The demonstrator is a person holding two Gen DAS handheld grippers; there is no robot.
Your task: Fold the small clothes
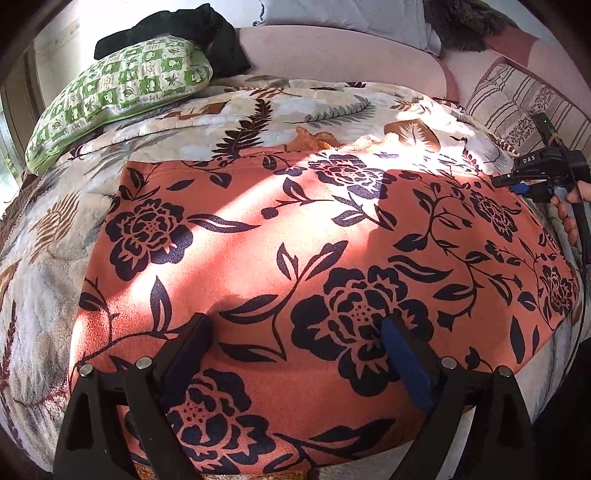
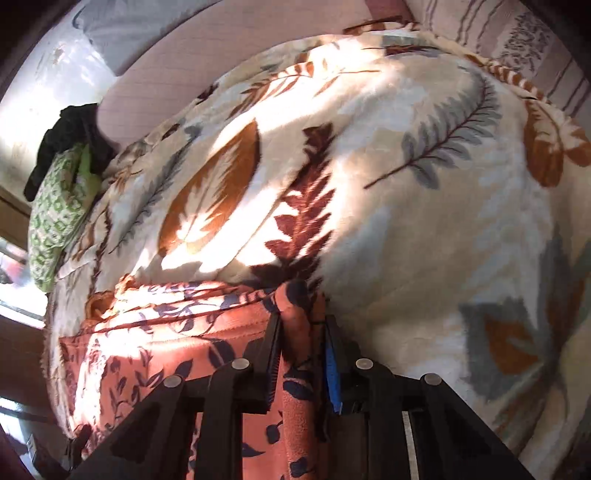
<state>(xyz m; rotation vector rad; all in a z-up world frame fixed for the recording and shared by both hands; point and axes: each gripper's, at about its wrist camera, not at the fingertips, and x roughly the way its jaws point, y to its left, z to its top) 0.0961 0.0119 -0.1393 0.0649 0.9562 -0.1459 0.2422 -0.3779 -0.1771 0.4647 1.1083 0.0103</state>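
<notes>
1. Left wrist view: the orange floral garment [image 1: 295, 240] is seen spread flat on the leaf-print blanket [image 1: 221, 110], its long axis running across the frame. The left gripper [image 1: 295, 339] is held wide over the near hem, nothing between its jaws. The right gripper [image 1: 517, 181] is seen at the far right corner.

2. Right wrist view: the garment's corner [image 2: 299, 306] is pinched in the narrowed right gripper [image 2: 301, 332], with the rest lying to its left. The fold is judged to be carried that way.

Garment [image 1: 258, 258]: salmon-orange, dark navy flower-and-vine print; blanket [image 2: 424, 221]: cream with rust, brown and grey leaf fronds; pillow [image 1: 118, 96]: green-and-white checks with leaf motifs; cloth [image 1: 192, 29] above it: black.
</notes>
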